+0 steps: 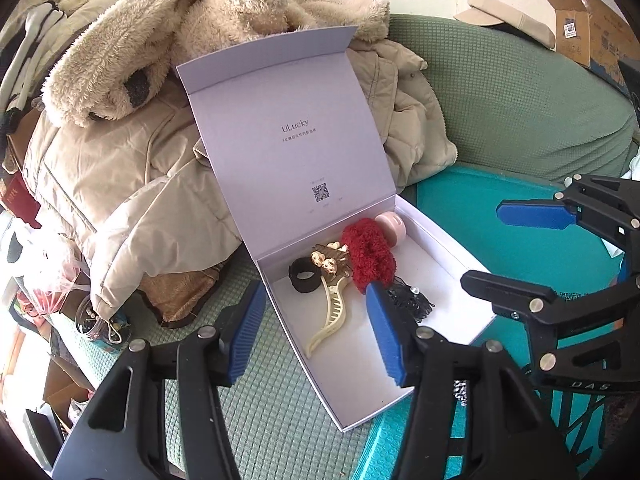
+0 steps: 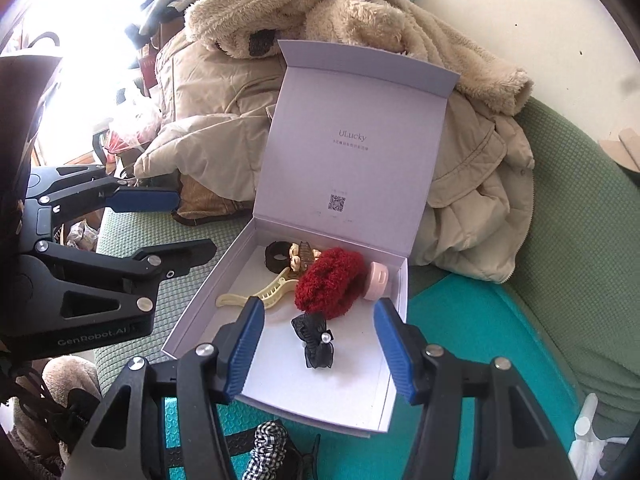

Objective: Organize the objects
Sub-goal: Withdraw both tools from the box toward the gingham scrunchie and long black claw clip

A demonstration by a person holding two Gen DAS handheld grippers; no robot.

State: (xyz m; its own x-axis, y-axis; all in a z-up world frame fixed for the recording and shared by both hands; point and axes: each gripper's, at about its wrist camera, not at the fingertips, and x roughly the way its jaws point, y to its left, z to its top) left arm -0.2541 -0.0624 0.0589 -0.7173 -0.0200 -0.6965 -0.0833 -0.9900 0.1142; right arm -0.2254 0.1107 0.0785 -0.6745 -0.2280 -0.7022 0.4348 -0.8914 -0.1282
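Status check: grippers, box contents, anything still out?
Left gripper open, empty, over box edge. Right gripper open, empty, above black lace bow. White box open, holds red scrunchie, cream clip. Checked scrunchie outside, on teal mat.

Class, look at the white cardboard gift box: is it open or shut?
Open. The white cardboard gift box has its hinged lid raised against the beige coats, exposing the fuzzy red scrunchie inside.

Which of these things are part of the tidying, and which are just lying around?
Part of the job: box, red scrunchie, cream clip, black bow, pink clip, checked scrunchie.

Lying about: coats, cardboard carton, cap.
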